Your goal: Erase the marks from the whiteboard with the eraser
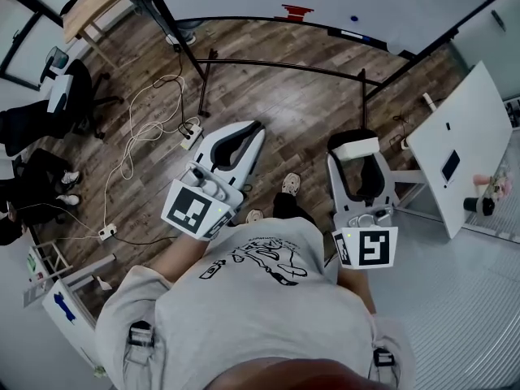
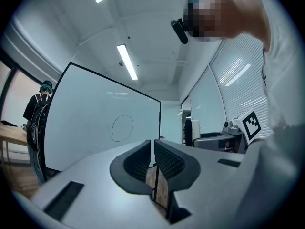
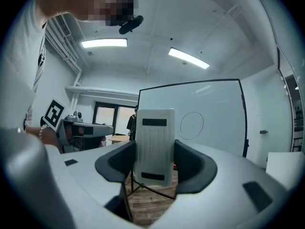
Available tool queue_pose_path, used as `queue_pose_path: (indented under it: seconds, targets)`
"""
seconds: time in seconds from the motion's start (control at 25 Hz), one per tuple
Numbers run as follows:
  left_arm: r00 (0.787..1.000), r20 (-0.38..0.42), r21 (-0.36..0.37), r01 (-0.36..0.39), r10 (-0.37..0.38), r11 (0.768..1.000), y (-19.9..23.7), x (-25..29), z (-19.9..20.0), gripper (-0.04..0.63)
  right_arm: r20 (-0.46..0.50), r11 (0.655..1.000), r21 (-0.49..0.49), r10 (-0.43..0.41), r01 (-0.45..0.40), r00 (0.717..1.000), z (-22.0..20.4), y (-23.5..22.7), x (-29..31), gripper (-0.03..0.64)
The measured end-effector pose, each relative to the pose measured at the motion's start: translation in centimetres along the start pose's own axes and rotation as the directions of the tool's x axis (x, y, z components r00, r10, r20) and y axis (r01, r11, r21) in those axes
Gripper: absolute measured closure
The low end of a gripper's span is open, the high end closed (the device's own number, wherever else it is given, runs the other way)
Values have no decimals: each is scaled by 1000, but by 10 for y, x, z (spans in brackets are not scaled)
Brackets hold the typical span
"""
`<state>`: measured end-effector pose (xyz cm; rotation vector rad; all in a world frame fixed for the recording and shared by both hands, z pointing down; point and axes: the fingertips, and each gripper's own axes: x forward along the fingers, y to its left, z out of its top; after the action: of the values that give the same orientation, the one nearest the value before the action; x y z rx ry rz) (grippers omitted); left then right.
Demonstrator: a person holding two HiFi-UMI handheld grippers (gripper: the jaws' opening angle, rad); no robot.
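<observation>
You stood on a wood-plank floor point(image 1: 268, 80) with loose white cables point(image 1: 142, 128) and a power strip point(image 1: 191, 134) lying to your left. A white tabletop point(image 1: 463, 145) stood to your right. The whiteboard point(image 3: 209, 118) stood on its black frame well ahead of you, under long ceiling lights point(image 3: 104, 43). A thin drawn circle point(image 3: 192, 125) sat on its face.

Your right gripper point(image 1: 356, 149) was clamped on the eraser point(image 3: 153, 144). The white block stood upright between the jaws and was held in the air, well apart from the board. Your left gripper point(image 2: 152, 151) had its jaws drawn nearly together. Only a thin slit showed between them, with nothing in it but floor behind.

From the head camera only the board's lower edge showed, cut off by the top of the frame. The circle fell outside that view. A small red smear point(image 1: 296, 10) showed near that edge, too small to tell what it was. The eraser's wiping face could not be made out in any view. In the left gripper view a person point(image 2: 38, 123) stood beside the board's left edge, dim and half cut off by the lens rim.
</observation>
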<state>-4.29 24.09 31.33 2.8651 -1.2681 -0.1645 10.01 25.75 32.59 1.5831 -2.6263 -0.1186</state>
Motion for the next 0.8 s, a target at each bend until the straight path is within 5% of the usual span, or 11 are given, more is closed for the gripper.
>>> queue_pose_path:
  seconds: [0.8]
  targets:
    - [998, -3, 25, -62, 62, 998, 22, 194, -5, 557, 1, 1000, 10, 16, -16, 1000, -11, -189, 85, 362]
